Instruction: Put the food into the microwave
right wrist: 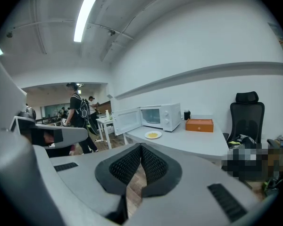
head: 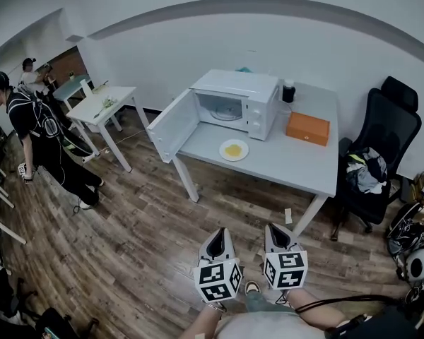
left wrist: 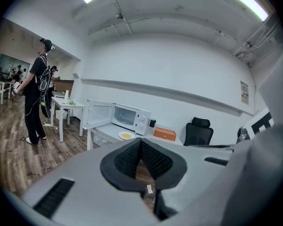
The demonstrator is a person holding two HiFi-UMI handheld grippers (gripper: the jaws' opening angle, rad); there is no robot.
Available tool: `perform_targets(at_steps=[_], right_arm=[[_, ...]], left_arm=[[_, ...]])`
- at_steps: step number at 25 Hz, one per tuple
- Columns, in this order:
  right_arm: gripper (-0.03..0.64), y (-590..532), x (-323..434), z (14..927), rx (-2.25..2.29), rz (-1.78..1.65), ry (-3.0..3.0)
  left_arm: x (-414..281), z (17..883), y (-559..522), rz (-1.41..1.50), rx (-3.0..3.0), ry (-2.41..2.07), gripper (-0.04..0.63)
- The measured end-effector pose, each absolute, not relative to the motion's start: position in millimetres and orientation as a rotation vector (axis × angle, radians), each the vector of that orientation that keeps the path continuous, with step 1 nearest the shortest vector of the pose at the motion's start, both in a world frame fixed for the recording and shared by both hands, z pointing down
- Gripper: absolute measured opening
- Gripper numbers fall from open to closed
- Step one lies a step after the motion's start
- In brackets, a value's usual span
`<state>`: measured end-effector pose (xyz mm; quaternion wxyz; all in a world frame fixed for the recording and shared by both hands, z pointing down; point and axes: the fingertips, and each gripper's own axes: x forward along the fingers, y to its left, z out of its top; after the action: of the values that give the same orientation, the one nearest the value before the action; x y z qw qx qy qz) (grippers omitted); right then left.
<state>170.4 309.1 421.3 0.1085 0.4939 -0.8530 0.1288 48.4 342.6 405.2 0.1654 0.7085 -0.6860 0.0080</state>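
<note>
A white microwave (head: 237, 103) stands on a white table (head: 297, 162) with its door (head: 172, 125) swung open to the left. In front of it on the table lies a white plate of yellow food (head: 234, 150), also seen as the plate (left wrist: 125, 135) and the plate (right wrist: 153, 135) in the gripper views. My left gripper (head: 218, 236) and right gripper (head: 276, 229) hang side by side over the wooden floor, well short of the table. Both are shut, tips meeting, with nothing between them.
An orange box (head: 308, 127) and a small black cup (head: 288, 91) sit on the table right of the microwave. A black office chair (head: 381, 141) with clothes stands at the right. A person (head: 39, 136) stands at the left near another white table (head: 102, 107).
</note>
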Motion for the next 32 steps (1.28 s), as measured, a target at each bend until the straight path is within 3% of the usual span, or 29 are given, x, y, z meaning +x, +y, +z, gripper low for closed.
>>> perform_targets(at_steps=[32], right_arm=[[0.017, 166.1, 149.8, 427.1, 1.316, 0.421, -2.561]], left_arm=[[37.1, 413.4, 205.9, 0.043, 1.918, -2.009, 0.002]])
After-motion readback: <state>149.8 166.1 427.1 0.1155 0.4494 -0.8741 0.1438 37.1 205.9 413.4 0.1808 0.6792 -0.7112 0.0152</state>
